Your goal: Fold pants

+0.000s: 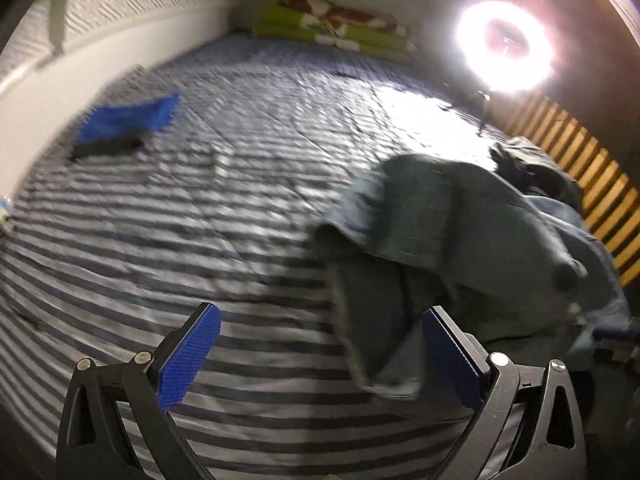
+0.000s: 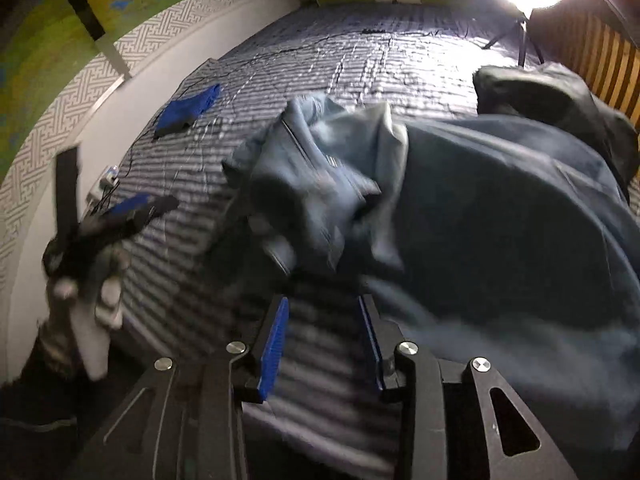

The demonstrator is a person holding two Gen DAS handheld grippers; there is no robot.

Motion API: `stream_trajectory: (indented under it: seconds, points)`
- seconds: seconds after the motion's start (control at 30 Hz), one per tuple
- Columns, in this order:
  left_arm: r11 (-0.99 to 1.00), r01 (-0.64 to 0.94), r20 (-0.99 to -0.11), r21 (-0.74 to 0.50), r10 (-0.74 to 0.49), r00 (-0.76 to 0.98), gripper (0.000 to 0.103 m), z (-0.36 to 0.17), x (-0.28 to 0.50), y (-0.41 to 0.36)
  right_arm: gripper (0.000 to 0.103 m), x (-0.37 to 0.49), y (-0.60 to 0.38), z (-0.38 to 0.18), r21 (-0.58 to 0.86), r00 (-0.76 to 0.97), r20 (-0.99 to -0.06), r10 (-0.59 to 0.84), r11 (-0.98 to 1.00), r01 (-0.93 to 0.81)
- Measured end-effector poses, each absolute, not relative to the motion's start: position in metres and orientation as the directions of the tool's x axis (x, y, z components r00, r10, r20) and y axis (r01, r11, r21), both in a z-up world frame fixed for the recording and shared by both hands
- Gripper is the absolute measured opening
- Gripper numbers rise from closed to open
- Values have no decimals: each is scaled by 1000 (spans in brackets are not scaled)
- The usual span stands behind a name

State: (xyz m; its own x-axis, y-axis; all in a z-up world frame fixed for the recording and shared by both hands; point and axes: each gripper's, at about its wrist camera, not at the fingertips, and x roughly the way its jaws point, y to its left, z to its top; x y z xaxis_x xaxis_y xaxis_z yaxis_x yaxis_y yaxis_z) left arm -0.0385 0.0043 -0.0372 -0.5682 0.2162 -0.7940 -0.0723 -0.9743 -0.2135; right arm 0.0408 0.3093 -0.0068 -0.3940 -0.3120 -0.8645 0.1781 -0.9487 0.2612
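On striped mattress [image 1: 200,220]: one pants heap [image 2: 460,208]; both grippers' fingers [image 1: 192,356] apart, empty.

place: home bedroom | cues: striped bedspread [image 1: 200,208]; folded blankets [image 1: 332,24]; ring light [image 1: 506,46]

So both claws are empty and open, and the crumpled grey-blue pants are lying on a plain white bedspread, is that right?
Not quite: the crumpled grey-blue pants lie on a grey-and-white striped bedspread, as the left wrist view shows. The left claw and right claw are open and empty.
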Motion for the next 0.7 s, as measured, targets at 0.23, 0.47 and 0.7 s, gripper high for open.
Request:
stream_trajectory:
  seconds: [0.23,0.47,0.7]
  points:
    - [-933,-114,-797,-341,352,-491,102,-41,-65,44,37,50,336,0,287,-484,-822,-301,-952,106]
    - [-852,-77,-771,-517,503,-390,102,-52,-94,85,38,17,352,5,337,-553,-777,-299,-941,36]
    - [-847,-64,-780,-527,513,-359,89,-46,-102,110,38,-6,365,7,270,-588,-784,-200,-962,-32]
